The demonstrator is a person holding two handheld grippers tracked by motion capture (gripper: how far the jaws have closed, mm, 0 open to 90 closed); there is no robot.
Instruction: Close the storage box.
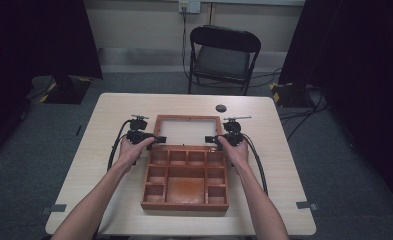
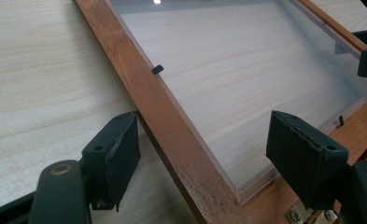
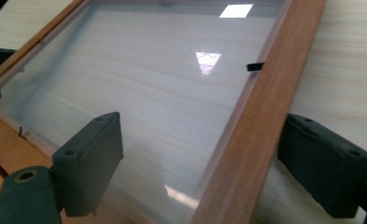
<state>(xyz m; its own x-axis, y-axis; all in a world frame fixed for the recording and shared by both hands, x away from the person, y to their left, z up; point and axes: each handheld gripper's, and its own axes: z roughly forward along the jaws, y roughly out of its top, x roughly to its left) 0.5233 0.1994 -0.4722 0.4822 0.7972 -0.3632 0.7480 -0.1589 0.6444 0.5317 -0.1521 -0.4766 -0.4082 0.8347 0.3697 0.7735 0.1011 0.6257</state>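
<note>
while the lid lies open, each gripper's spread jaws straddle a side rail.

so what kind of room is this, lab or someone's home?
Probably a lab or recording room: a bare wooden table on grey carpet, dark curtains at both sides, a folding chair, cables on the floor.

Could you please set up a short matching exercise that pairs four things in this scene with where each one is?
Things:
1. black folding chair
2. small round black disc
3. left tongs
4. glass-panelled wooden lid

Places:
A. lying open flat on the pale wooden table, behind the compartmented wooden box
B. on the floor beyond the table
C. open astride the lid's left frame rail
D. on the tabletop near its far edge

Pairs: 1-B, 2-D, 3-C, 4-A
</note>
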